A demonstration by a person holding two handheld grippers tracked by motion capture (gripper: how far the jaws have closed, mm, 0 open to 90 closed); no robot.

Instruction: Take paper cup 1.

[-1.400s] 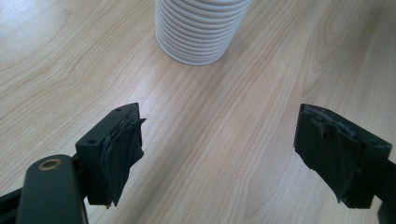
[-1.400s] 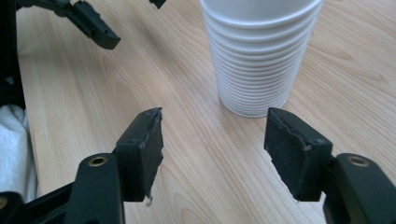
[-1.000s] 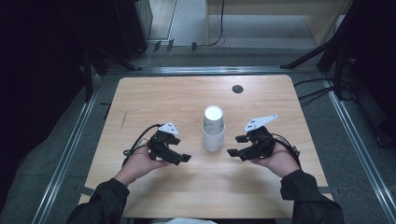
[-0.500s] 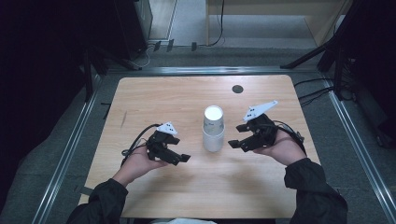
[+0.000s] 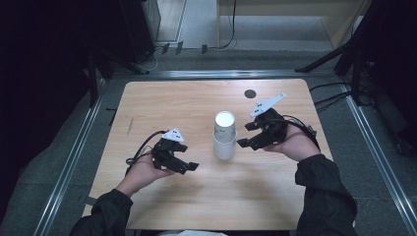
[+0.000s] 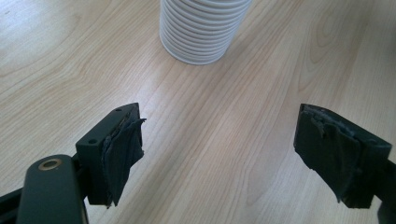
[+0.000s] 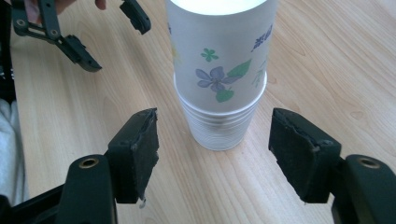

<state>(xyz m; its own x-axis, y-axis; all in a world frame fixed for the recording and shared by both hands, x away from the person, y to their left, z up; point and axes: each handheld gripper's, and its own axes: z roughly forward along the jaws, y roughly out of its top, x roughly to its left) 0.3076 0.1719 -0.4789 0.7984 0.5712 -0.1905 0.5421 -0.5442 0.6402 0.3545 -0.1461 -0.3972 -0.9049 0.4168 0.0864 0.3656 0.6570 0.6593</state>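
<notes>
Stack of paper cups (image 5: 225, 135) stands upright mid-table (image 5: 196, 98); right gripper (image 5: 251, 133) has risen and drawn in beside its top cup, jaws apart and empty after narrowing slightly, likely lining up a grasp; left gripper (image 5: 189, 160) unmoved, jaws wide, holding nothing.

We hold the right gripper (image 5: 247, 134) just beside the stacked paper cups (image 5: 224, 134); our left gripper (image 5: 183, 159) waits apart.
</notes>
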